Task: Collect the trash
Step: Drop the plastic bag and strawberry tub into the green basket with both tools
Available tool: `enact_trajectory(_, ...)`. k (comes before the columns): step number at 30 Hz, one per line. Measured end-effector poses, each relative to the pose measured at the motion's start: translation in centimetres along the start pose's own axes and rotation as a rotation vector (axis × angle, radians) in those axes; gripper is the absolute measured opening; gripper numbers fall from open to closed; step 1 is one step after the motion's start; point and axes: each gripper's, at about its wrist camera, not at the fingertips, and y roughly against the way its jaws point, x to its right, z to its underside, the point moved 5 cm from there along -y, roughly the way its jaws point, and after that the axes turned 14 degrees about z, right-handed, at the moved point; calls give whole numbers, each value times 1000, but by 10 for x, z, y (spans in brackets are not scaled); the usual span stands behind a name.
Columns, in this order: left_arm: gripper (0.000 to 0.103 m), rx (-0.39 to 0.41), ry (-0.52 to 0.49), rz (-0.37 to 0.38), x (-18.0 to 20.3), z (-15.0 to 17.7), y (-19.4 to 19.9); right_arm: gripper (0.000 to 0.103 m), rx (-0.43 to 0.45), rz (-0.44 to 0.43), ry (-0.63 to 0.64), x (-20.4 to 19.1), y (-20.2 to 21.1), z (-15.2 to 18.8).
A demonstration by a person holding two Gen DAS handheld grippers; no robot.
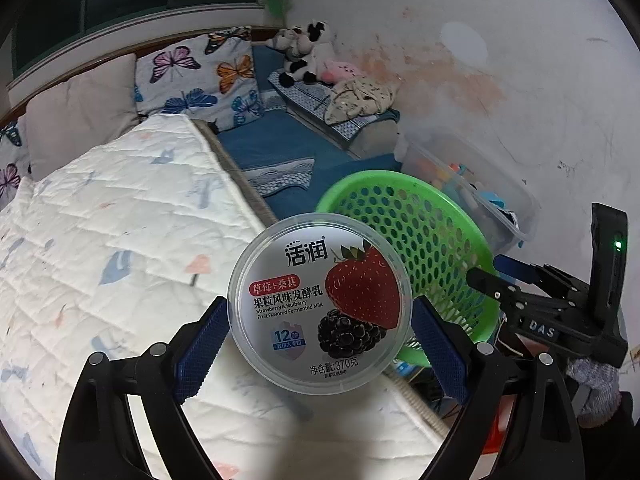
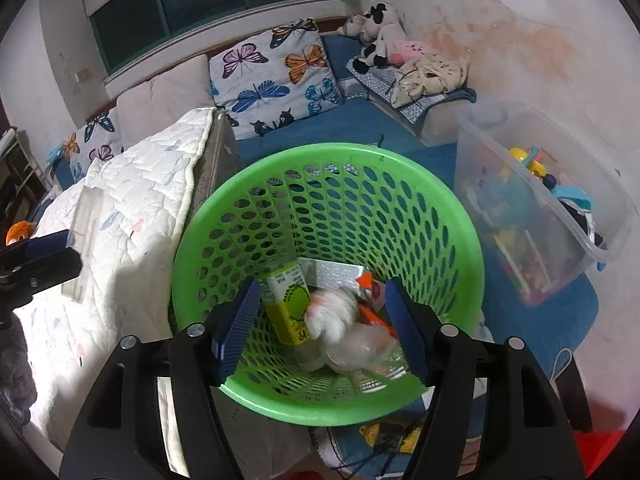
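Observation:
My left gripper is shut on a round yogurt tub with a strawberry and mulberry lid, held above the bed edge, left of the green mesh basket. My right gripper is open and empty above the basket. Inside the basket lie a yellow-green carton, a blurred white crumpled wad, a clear plastic bottle and a white package. The tub shows edge-on at the left of the right wrist view, in the other gripper.
A white quilted bed lies left of the basket. A clear plastic bin of toys stands right of it on a blue mat. Butterfly pillows and plush toys sit by the far wall.

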Motion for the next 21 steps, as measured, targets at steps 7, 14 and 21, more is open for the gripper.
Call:
enact_trajectory(7,88,-36,-25,9,20,-6,-28,79,14,7,-8,15,8,7)
enact_trajectory(14,88,-67,-36,20,36,-10,-53,81,26,13,-29,29,15,13)
enact_trajectory(21,88,-92,-50,42,48,-12,-71,81,27,1,-46,33,19,19)
